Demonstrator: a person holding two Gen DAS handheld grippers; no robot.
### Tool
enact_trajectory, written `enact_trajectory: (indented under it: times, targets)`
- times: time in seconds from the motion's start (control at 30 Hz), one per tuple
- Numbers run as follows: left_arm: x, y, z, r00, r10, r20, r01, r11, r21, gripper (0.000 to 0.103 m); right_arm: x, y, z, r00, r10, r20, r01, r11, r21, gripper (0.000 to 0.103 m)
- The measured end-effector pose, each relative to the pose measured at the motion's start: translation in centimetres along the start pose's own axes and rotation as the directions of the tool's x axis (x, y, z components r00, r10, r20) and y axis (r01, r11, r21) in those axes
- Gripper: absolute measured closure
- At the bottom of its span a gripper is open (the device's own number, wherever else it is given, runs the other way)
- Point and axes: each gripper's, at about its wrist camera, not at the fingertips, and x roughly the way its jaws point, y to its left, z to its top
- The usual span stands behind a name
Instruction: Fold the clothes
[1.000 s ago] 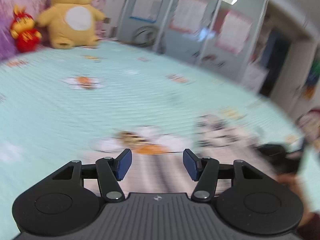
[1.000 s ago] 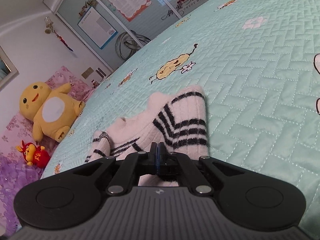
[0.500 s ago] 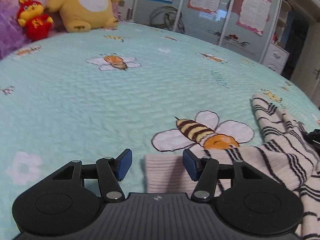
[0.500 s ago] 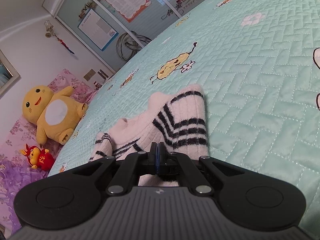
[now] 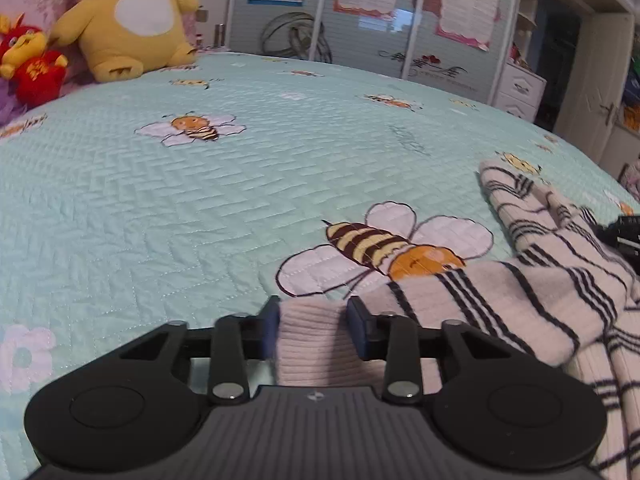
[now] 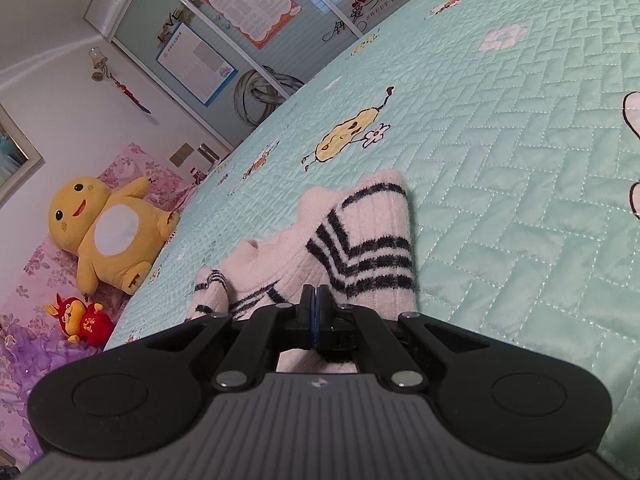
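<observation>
Lying on a mint quilt (image 5: 168, 208) printed with bees, a pale sweater (image 5: 520, 300) with black stripes spreads across the right of the left wrist view, one sleeve end reaching toward the far edge of the bed. Its plain ribbed cuff (image 5: 312, 336) sits between the blue pads of the left gripper (image 5: 313, 330), whose jaws have just been closing; both pads appear to touch the knit at its sides, the cuff bulging up between them. Just beyond the cuff, a large stitched bee (image 5: 384, 248) shows on the quilt, partly covered by the sweater's edge. At the far right of that view a bit of black hardware (image 5: 624, 232) rests against the sweater. In the right wrist view, the right gripper (image 6: 315, 312) has its jaws pressed fully together, and the sweater (image 6: 360, 236) rises in a bunched fold directly ahead of and under the tips; whether cloth is pinched between the pads I cannot tell, since the tips hide the contact. A yellow plush (image 6: 108, 232) and a small red toy (image 6: 80, 320) sit at the head of the bed, well apart from the sweater, with wardrobe doors (image 5: 360, 20) behind.
</observation>
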Motion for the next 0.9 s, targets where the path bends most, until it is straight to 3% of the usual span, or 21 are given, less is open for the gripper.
enact_trajectory:
  times: [0.03,0.17,0.27,0.33,0.4,0.43,0.47,0.5,0.53,0.6,0.7,0.73,0.8,0.83,0.9]
  targets:
    - [-0.1,0.0,0.0,1.0,-0.01,-0.006,0.01,1.0,-0.002,0.084,-0.3,0.1,0.0,1.0,-0.007,0.01,0.007,1.0,-0.004,0.103]
    - [-0.8,-0.2,-0.1,1.0,-0.005,0.0,0.005,1.0,-0.008,0.085,-2.7,2.3,0.2,0.997,-0.042,0.065,0.047,0.996,-0.075,0.098]
    - [-1.3,-0.4,-0.5,1.0,0.01,0.001,-0.01,1.0,-0.03,0.086,-5.1,7.2,0.0,0.991,0.136,0.002,-0.132,0.964,-0.229,0.098]
    - [-1.7,-0.4,-0.8,1.0,0.017,0.003,-0.017,0.999,-0.047,0.086,-5.1,10.7,-1.7,0.949,0.272,-0.161,-0.31,0.897,-0.314,0.098]
    - [-2.1,-0.3,-1.1,1.0,0.017,0.005,-0.017,0.998,-0.067,0.086,-3.7,13.5,-4.8,0.868,0.32,-0.38,-0.459,0.808,-0.37,0.094]
    - [-2.3,-0.2,-1.2,1.0,0.017,0.005,-0.016,0.997,-0.079,0.086,-2.6,14.5,-6.7,0.839,0.274,-0.47,-0.483,0.774,-0.41,0.088]
    - [-2.5,-0.2,-1.3,1.0,0.02,0.001,-0.02,0.995,-0.093,0.086,-1.2,15.1,-9.0,0.828,0.166,-0.536,-0.458,0.751,-0.475,0.083]
    - [-2.9,-0.1,-1.3,1.0,0.026,-0.001,-0.026,0.994,-0.106,0.086,-0.3,15.5,-10.7,0.83,0.087,-0.551,-0.431,0.727,-0.534,0.086]
    - [-3.4,-0.2,-1.3,0.999,0.034,0.003,-0.034,0.993,-0.114,0.086,-0.3,15.7,-11.2,0.842,0.077,-0.534,-0.414,0.727,-0.548,0.083]
    - [-4.7,-0.7,-1.4,0.999,0.049,0.024,-0.045,0.991,-0.122,0.086,-1.3,16.2,-9.7,0.827,0.141,-0.545,-0.443,0.76,-0.476,0.081]
    - [-7.1,-2.6,-1.1,0.996,0.028,0.086,-0.02,0.996,-0.091,0.085,-2.8,15.4,-7.5,0.807,0.33,-0.49,-0.526,0.779,-0.341,0.079]
    - [-7.7,-3.4,-0.9,0.995,0.004,0.104,0.004,0.997,-0.076,0.082,-2.6,15.0,-7.2,0.814,0.343,-0.469,-0.517,0.795,-0.317,0.078]
    - [-7.9,-5.3,-0.2,0.994,-0.051,0.102,0.057,0.997,-0.051,0.074,-1.2,14.7,-8.1,0.852,0.219,-0.476,-0.423,0.824,-0.377,0.078]
    - [-7.6,-6.4,0.2,0.993,-0.08,0.089,0.084,0.996,-0.04,0.07,-0.2,14.6,-9.0,0.857,0.13,-0.499,-0.375,0.822,-0.429,0.079]
    - [-6.9,-8.5,1.0,0.988,-0.136,0.067,0.138,0.99,-0.022,0.069,0.1,14.7,-9.6,0.86,0.098,-0.501,-0.353,0.822,-0.446,0.08]
